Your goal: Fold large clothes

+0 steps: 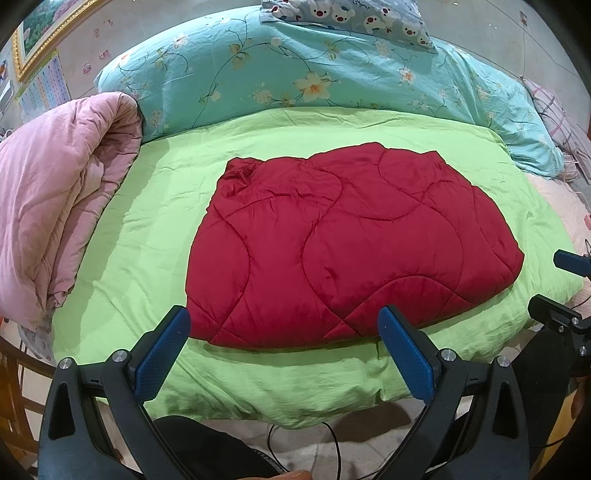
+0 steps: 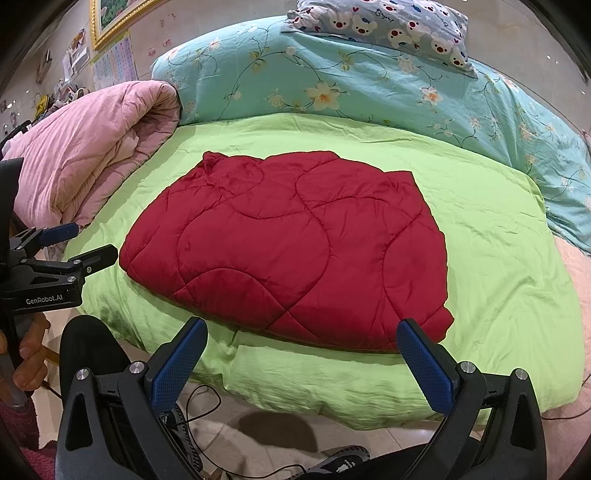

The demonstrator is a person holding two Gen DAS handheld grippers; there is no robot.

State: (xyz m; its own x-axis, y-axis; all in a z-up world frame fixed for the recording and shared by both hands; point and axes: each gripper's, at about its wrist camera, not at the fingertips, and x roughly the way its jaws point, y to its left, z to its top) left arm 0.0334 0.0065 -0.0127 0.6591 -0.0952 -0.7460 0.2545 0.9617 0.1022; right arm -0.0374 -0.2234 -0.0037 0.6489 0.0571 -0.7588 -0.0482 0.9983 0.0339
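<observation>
Lying in a flat, squarish bundle at the middle of the bed, the red quilted garment [image 1: 343,251] looks already doubled over on itself: its near hem shows stacked layers, and the edge at 5 o'clock is a rounded fold. By my judgement the folding is well along or done, which would explain why neither tool touches it.

The left tool [image 1: 284,350] hangs just short of the garment's near edge, its blue-padded fingers spread wide with nothing between them. The right tool [image 2: 303,362] stands the same way, wide apart and empty, over the near rim of the bed, with the garment's corner just beyond its right finger. Each tool shows in the other's view as well, off to the side at about 3 and 9 o'clock.

A lime-green sheet [image 1: 147,236] covers the bed, wrinkled but flat enough for smoothing cloth. At 9 o'clock a pink quilt [image 1: 55,192] is rolled aside, likely to make room; at 12 o'clock lies a teal floral duvet [image 1: 295,66] with a bear-print pillow [image 1: 351,18] on it. A gold-framed picture [image 2: 114,18] hangs on the wall at 11 o'clock, and cables trail over the pale tiled floor [image 2: 258,435] below.
</observation>
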